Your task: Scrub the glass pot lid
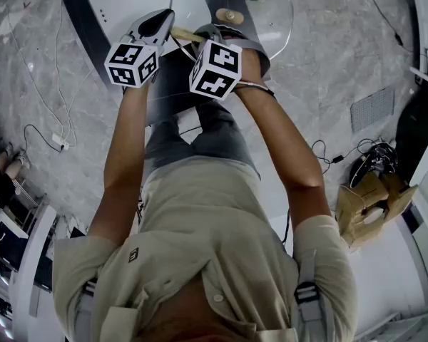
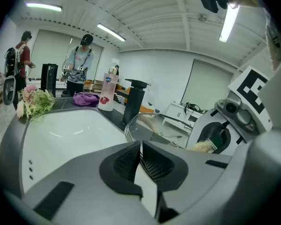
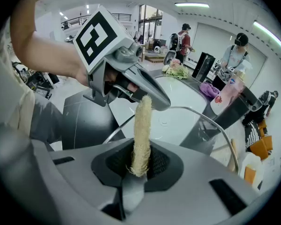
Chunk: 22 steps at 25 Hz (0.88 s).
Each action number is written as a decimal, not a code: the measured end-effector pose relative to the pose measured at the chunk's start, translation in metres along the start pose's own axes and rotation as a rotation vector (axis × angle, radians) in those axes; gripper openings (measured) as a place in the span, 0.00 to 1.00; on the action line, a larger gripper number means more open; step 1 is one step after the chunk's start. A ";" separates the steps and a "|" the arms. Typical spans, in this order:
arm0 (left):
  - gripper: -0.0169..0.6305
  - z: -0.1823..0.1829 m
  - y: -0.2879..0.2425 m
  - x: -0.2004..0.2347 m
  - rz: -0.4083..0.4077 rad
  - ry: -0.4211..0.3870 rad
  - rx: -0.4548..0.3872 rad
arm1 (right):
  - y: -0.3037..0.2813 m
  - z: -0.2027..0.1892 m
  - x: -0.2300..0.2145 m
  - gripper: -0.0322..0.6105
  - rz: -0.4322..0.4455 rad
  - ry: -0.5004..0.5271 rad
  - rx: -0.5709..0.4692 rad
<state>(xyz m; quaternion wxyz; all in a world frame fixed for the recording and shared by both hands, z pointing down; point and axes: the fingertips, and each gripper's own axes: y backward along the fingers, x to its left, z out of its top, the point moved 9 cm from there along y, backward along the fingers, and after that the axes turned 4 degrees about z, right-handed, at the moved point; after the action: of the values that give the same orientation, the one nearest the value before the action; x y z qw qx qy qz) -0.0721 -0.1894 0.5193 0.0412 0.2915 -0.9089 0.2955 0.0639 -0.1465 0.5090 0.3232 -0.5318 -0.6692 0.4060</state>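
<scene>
Glass pot lid (image 3: 182, 130): held in the air in front of us by its rim, near the white sink (image 2: 61, 135). In the head view its knob (image 1: 230, 16) is on the side that faces up at us.
Left gripper (image 2: 140, 146): as we read it, the jaws are pressed together on the lid's rim, with only a thin edge showing between the pads.
Right gripper (image 3: 140, 161): the jaws are closed on the lower end of a loofah scrubber (image 3: 142, 125), which stands straight out along them.
Contact: the scrubber's free end reaches the rim right beside the left gripper's tip. We cannot tell whether it presses on the glass.
Step in hand: we judge it to be the scrubbing itself, with 1 gripper as holder and 1 as brush.
How to do it well: lay the scrubber's broad side on the glass, not only its tip. Work in short strokes from the rim toward the knob, and press lightly, since the strip looks soft and should bend.
Grip care: the lid hangs from 1 narrow clamp point. We should push toward that point and not across it, or the lid may pivot or slip.
Reach: the glass under the left pads cannot be scrubbed in this hold, so that patch would need a new grip elsewhere on the rim.
</scene>
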 end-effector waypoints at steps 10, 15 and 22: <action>0.07 0.000 -0.003 -0.004 0.019 -0.078 0.039 | 0.013 -0.049 -0.028 0.13 -0.024 -0.110 0.064; 0.07 0.005 -0.006 -0.004 0.018 -0.087 0.031 | 0.047 -0.107 -0.085 0.13 -0.163 -0.214 0.165; 0.07 0.007 -0.008 -0.009 0.019 -0.091 0.032 | 0.084 -0.147 -0.130 0.13 -0.337 -0.203 0.244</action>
<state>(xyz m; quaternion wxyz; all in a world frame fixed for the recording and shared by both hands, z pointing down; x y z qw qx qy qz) -0.0594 -0.1938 0.5154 -0.0075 0.2965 -0.9078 0.2966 0.2587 -0.2353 0.5023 0.3795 -0.3259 -0.7236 0.4756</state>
